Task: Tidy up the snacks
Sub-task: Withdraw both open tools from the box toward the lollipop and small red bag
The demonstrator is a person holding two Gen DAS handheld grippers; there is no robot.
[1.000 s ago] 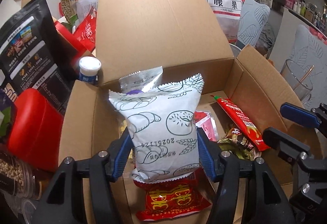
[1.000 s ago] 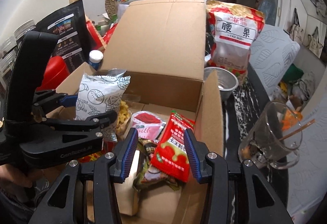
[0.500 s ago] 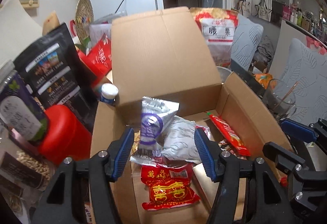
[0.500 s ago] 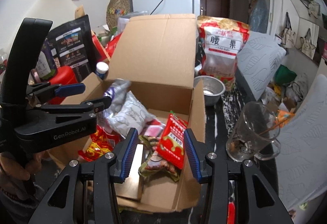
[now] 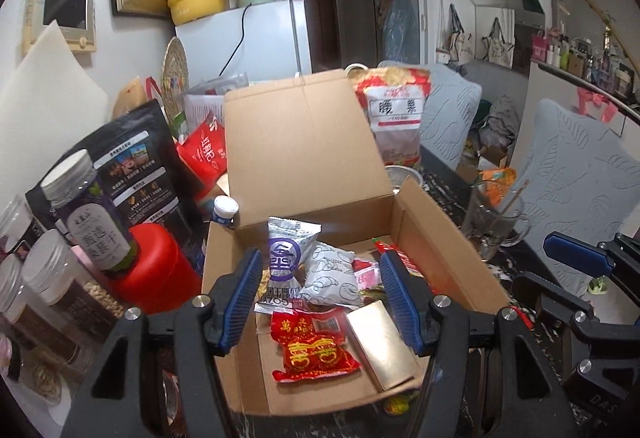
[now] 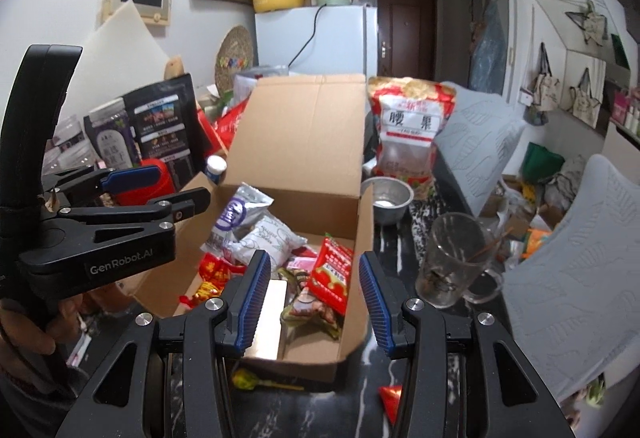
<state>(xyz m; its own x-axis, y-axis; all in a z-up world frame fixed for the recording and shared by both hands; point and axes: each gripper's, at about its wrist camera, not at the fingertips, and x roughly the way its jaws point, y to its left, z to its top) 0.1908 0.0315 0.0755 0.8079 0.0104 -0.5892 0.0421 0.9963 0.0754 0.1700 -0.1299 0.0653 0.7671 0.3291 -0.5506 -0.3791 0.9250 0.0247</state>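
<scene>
Two grippers: both hang above the near side of the cardboard box (image 5: 308, 142), each with nothing between its blue pads.
Left gripper (image 5: 320, 298): jaws spread, empty; its fingers frame the box's middle from above.
Right gripper (image 6: 308, 298): jaws apart, empty, over the box's right half; in the left wrist view it shows at the box's right.
Cardboard box: open, rear flap standing upright, side flaps folded out; it sits on a dark marbled tabletop (image 6: 404, 350).
White pastry packet (image 5: 330, 276): inside the box, lying tilted near its middle.
Silver purple-logo packet (image 5: 286, 256): inside the box, just left of the white packet and leaning on it.
Red and gold packet (image 5: 316, 346): flat on the box floor, toward the near wall.
Gold flat pack (image 5: 380, 342): on the box floor, just right of the red and gold packet.
Red sauce sachet (image 6: 332, 274): propped against the box's right wall.
Cashew bag (image 6: 408, 130): standing outside, right of the rear flap.
Steel bowl (image 6: 386, 198): outside, beside the box's right wall, in front of the cashew bag.
Glass mug (image 6: 452, 258): outside, right of the box, a stick inside it.
Red canister (image 5: 156, 262): outside, left of the box, a labelled jar (image 5: 90, 210) standing on it.
Black pouch (image 5: 132, 166): behind the canister, left of the rear flap.
Person's hand (image 6: 24, 322): at the left edge of the right wrist view, gripping the left gripper's handle.
</scene>
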